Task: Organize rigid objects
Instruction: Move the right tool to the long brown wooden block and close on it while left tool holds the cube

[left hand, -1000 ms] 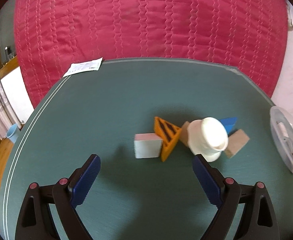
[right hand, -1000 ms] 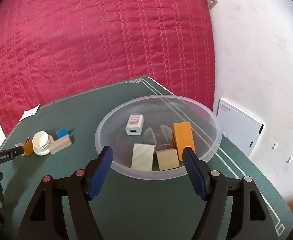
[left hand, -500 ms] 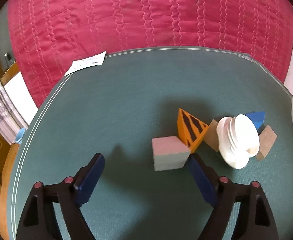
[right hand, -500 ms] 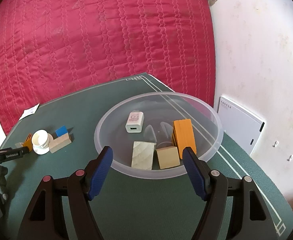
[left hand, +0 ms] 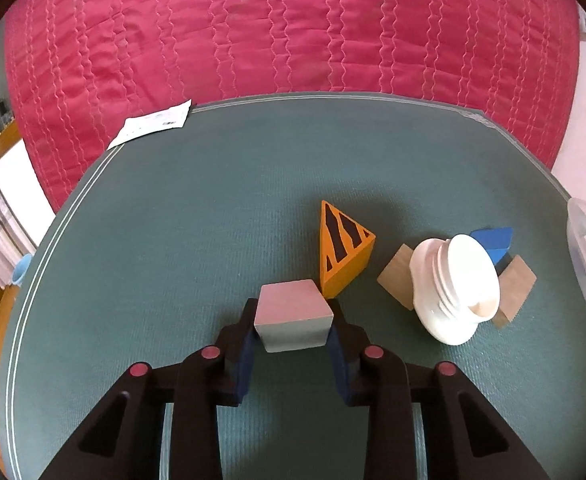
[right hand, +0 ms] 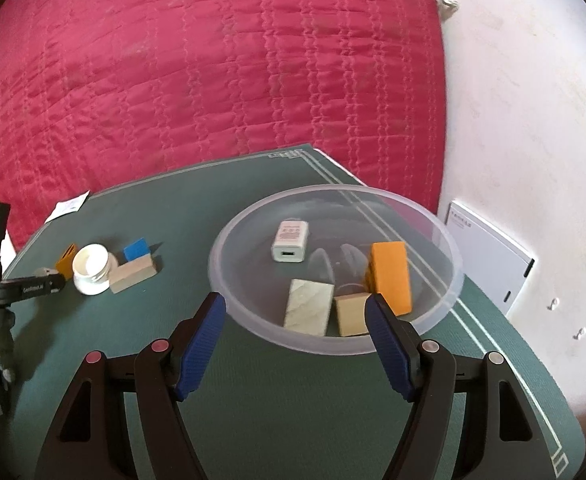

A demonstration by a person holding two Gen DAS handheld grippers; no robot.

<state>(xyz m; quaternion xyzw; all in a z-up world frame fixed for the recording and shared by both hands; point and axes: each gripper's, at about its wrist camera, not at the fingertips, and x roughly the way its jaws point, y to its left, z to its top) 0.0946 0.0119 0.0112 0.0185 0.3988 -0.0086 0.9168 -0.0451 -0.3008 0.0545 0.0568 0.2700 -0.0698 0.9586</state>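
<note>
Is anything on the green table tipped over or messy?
Yes. The white jar lies tipped on its side, resting across a wooden block instead of standing up. A blue block sits jumbled right behind it. Otherwise nothing looks spilled or broken.

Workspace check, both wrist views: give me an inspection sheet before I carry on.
Surface: green mat on the table, lying flat.
Job's things: pink-topped block between the left gripper's pads; striped orange wedge, white jar on its side, tan block, blue block loose; clear bowl holds a white charger, orange block and two wooden blocks.
Clutter: paper slip at the mat's far corner.
Grippers: left gripper shut on the pink-topped block; right gripper open, nothing between its pads.
Cables: nothing seen.
Surroundings: red quilted cloth, white wall.
</note>
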